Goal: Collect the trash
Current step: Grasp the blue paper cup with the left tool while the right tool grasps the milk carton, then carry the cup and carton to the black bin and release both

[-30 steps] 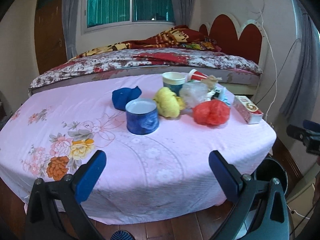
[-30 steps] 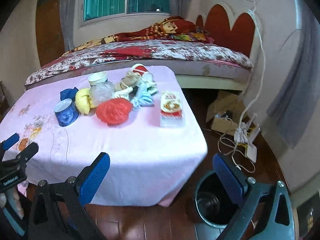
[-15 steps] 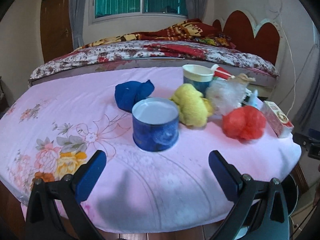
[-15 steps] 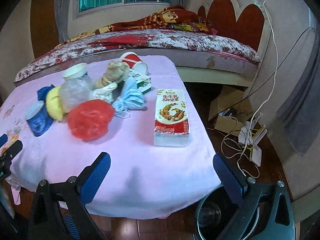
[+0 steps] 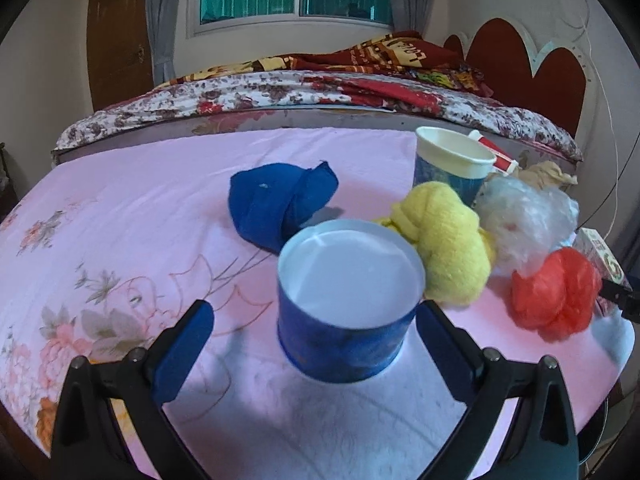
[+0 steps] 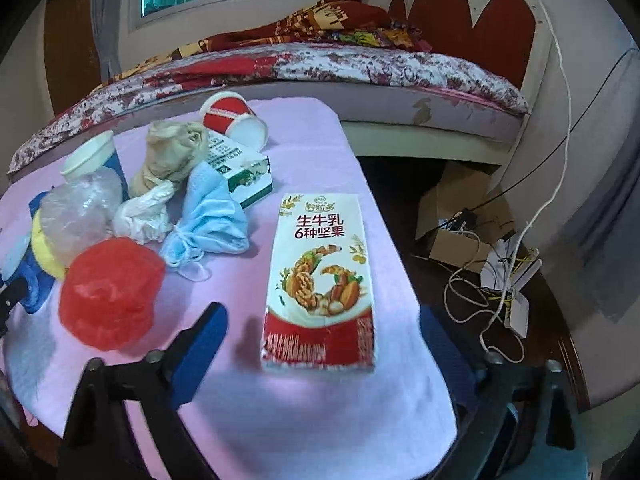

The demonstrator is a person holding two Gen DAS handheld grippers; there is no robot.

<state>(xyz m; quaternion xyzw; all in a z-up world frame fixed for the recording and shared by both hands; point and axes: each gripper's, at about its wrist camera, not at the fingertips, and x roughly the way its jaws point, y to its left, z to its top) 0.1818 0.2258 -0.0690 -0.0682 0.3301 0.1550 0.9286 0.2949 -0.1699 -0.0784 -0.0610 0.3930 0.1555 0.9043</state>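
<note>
Carton (image 6: 320, 280): light, stiff; we judge its long sides the best hold.
Right gripper (image 6: 320, 344): jaws closing, nothing pressed.
Left gripper (image 5: 314, 340): wide around our blue tub (image 5: 344, 320).

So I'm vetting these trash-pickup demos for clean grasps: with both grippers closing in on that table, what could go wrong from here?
Three risks, as I judge them.
The left gripper straddles the blue cup with open jaws; squeezing hard could crush it.
The right gripper is closing around the flat milk carton, which may slide on the pink cloth toward the near table edge.
The red bag lies beside the right gripper's left finger and could get nudged.
</note>
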